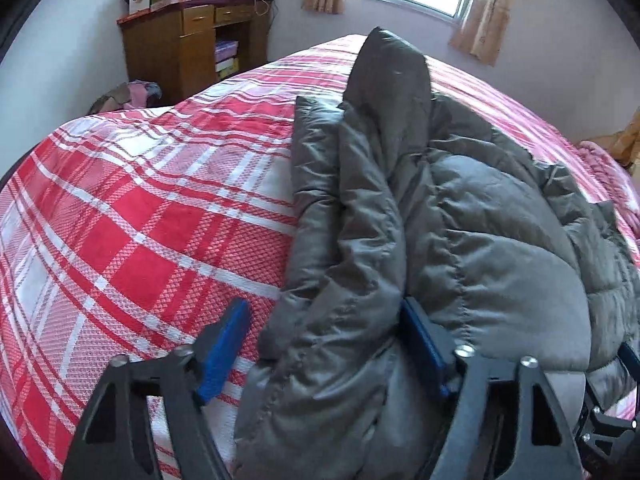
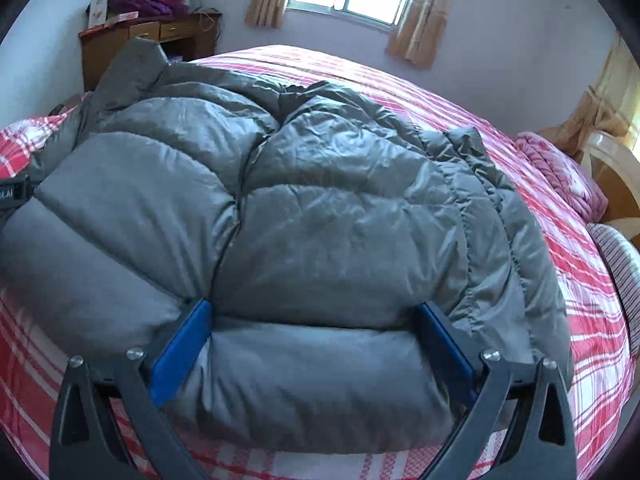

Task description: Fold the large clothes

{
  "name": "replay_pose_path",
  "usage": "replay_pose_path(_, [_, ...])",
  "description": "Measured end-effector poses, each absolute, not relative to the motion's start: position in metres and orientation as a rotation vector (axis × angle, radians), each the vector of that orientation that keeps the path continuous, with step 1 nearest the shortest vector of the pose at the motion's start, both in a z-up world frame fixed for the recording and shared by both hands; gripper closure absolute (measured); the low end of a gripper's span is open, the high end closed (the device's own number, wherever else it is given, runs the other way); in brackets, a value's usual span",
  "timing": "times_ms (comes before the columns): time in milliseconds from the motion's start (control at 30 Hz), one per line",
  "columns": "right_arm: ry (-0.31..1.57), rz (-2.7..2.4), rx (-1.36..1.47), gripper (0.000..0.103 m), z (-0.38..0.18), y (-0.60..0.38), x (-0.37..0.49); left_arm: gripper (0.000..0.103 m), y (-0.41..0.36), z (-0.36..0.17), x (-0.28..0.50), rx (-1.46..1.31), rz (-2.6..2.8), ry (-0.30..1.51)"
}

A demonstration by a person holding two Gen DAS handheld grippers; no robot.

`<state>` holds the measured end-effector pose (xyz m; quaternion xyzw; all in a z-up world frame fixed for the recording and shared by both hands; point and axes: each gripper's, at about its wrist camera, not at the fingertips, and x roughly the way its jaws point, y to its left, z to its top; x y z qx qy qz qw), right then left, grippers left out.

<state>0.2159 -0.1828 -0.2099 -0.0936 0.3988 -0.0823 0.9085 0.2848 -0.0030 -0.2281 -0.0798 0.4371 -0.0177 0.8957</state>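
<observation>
The grey puffer jacket (image 2: pixel 304 216) lies on the bed (image 1: pixel 120 216), bulging between both sets of jaws. Both stand open, unclamped. Light, soft, slippery; grip quilted hem seams.

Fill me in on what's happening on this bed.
A person with a gripper in each hand is folding a grey puffer jacket spread on a red plaid bedspread. The left gripper straddles a bunched fold at the jacket's edge; its left pad is clear of the fabric. The right gripper has its jaws wide around the jacket's near hem, both pads against the padding; whether it is gripping, I cannot tell. The jacket is only partly folded.
</observation>
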Motion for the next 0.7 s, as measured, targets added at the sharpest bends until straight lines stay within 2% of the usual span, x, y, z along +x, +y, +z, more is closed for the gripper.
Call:
replay_pose_path(133, [0.752, -0.173, -0.246, 0.001, -0.195, -0.17, 0.21, 0.048, -0.005, -0.228, 0.283, -0.204, -0.087, 0.9])
replay_pose_path(200, [0.793, -0.169, -0.289, 0.001, -0.206, -0.168, 0.217, 0.065, -0.002, -0.229, 0.283, -0.255, -0.133, 0.893])
replay_pose_path(233, [0.812, -0.164, -0.29, 0.0, -0.215, -0.169, 0.223, 0.083, -0.001, -0.229, 0.284, -0.287, -0.182, 0.894])
replay_pose_path(267, [0.803, -0.161, -0.281, 0.0, -0.217, -0.17, 0.223, 0.088, 0.001, -0.228, 0.283, -0.301, -0.2, 0.89])
replay_pose_path(367, [0.8, -0.153, -0.249, 0.0, -0.215, -0.174, 0.221, 0.095, 0.002, -0.222, 0.277, -0.291, -0.224, 0.862])
replay_pose_path(700, [0.789, -0.133, -0.28, 0.001, -0.216, -0.172, 0.213, 0.097, 0.037, -0.217, 0.257, -0.44, -0.276, 0.848])
